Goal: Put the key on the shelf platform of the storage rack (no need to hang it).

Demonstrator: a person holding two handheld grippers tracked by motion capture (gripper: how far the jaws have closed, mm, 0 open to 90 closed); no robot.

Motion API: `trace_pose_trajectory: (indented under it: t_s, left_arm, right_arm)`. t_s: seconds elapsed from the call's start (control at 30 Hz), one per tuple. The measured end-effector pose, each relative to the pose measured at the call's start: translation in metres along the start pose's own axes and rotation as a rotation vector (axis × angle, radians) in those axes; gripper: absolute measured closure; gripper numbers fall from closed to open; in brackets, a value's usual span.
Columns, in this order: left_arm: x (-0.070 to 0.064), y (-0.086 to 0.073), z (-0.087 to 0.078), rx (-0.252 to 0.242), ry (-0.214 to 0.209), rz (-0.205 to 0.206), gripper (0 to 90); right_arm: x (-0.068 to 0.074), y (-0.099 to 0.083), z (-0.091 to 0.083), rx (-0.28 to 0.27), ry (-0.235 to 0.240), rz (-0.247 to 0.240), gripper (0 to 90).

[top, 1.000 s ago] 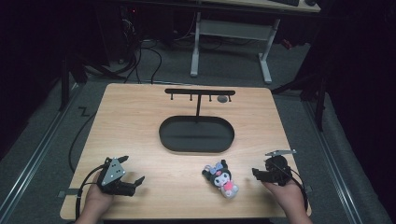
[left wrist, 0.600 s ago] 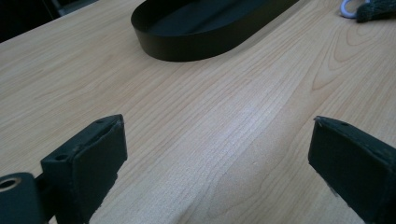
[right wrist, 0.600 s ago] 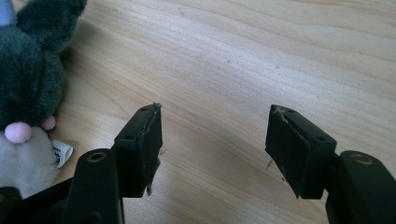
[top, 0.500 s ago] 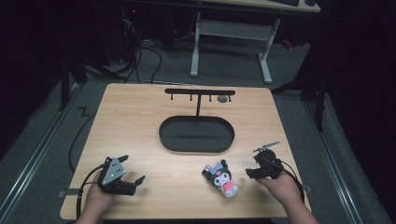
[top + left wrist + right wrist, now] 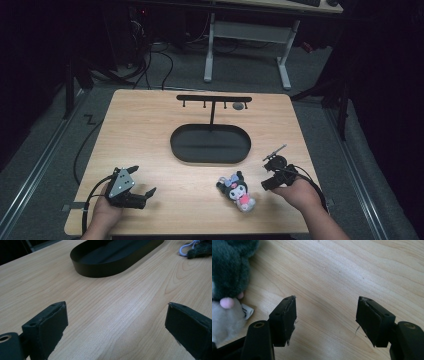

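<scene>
So, right gripper (image 5: 325, 315) jaws stood spread with bare wood between them, gripping nothing. Over the last second it had slid inward from the right edge toward the plush toy (image 5: 237, 190), now just beside it but not touching. Likely the approach to a pick; jaws not yet around the toy. Left gripper (image 5: 116, 325) jaws also wide apart and empty, unmoved near the front-left corner of the surface (image 5: 150, 135).

Toy lay on the surface, front right of centre, in front of the black oval tray (image 5: 210, 144). High view gave the hook stand (image 5: 213, 100) rising behind the tray. Right gripper view showed the toy's dark fur and pink bit at its left edge; left gripper view caught the tray wall plus a white loop (image 5: 187, 247) at top right.
</scene>
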State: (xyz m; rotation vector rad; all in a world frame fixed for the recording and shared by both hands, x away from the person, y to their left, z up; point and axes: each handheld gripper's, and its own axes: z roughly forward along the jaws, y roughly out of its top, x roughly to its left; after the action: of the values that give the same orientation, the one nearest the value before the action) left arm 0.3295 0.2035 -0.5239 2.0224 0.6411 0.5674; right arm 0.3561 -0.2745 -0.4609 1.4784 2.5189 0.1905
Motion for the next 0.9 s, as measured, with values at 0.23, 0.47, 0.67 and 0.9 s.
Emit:
trace_pose_trajectory:
  t_s: [0.23,0.47,0.67,0.9]
  left_arm:
    - [-0.001,0.0,0.002,0.008,-0.006,0.008,5.0]
    - [-0.002,-0.001,0.001,0.015,-0.01,0.009,5.0]
    - [-0.002,-0.004,-0.004,0.019,-0.004,0.005,5.0]
    - [-0.002,-0.005,-0.004,0.022,-0.002,0.005,5.0]
  right_arm:
    - [-0.002,0.001,-0.004,0.038,-0.004,-0.01,31.9]
    - [0.0,0.003,-0.01,0.073,-0.031,-0.054,29.9]
    - [0.001,0.006,-0.013,0.097,-0.043,-0.082,28.5]
    - [0.007,0.005,-0.019,0.058,-0.019,-0.086,24.2]
